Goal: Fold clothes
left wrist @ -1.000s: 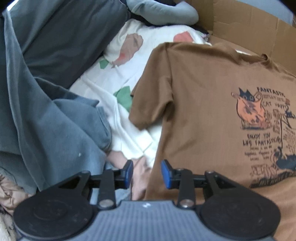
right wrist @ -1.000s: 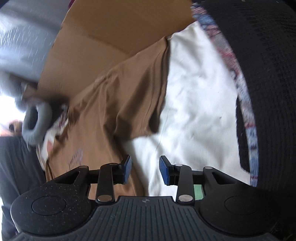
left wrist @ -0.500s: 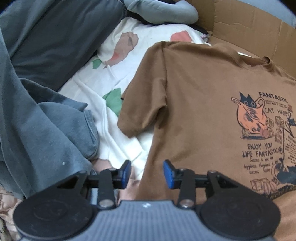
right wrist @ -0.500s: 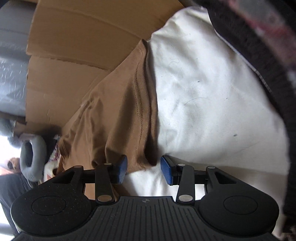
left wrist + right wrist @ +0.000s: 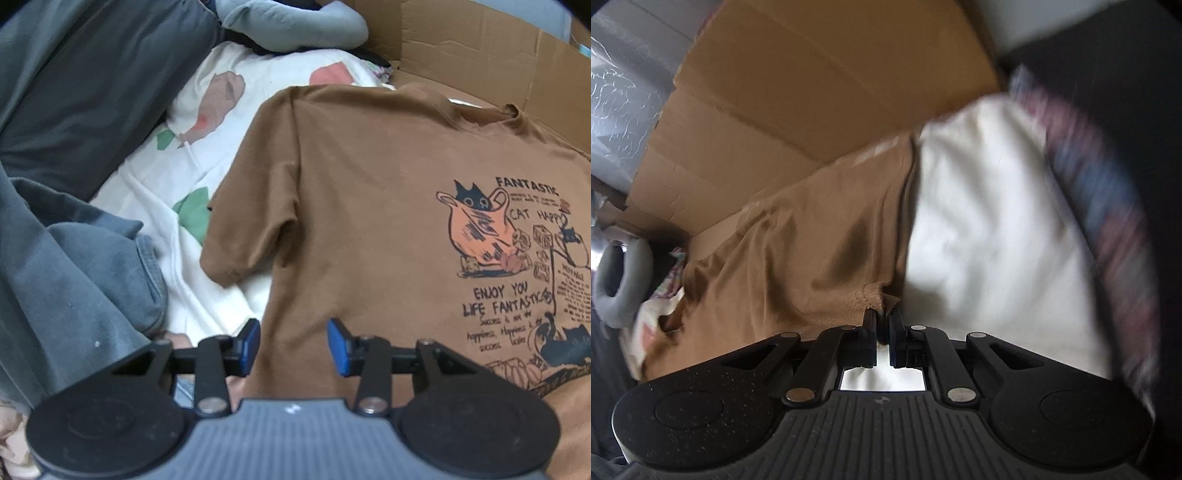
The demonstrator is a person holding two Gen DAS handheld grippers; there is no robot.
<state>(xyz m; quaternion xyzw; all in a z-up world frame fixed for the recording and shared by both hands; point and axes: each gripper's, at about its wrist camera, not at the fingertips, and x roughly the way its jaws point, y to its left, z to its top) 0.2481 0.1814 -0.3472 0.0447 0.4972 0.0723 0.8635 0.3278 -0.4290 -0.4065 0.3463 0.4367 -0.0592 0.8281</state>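
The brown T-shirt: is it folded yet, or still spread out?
Spread out. The brown T-shirt lies flat, print up, one sleeve extended.

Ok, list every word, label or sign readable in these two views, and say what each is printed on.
All on the brown T-shirt, left wrist view:
"FANTASTIC", above the cat-in-teapot print
"CAT HAPPY", right of the teapot; last letter unclear
"ENJOY YOU"
"LIFE FANTASTIC"
Script lines below: "success" and "happiness" are guessable, the rest too small.
Block at the right edge: blurred, unreadable.
Right wrist view: no text.
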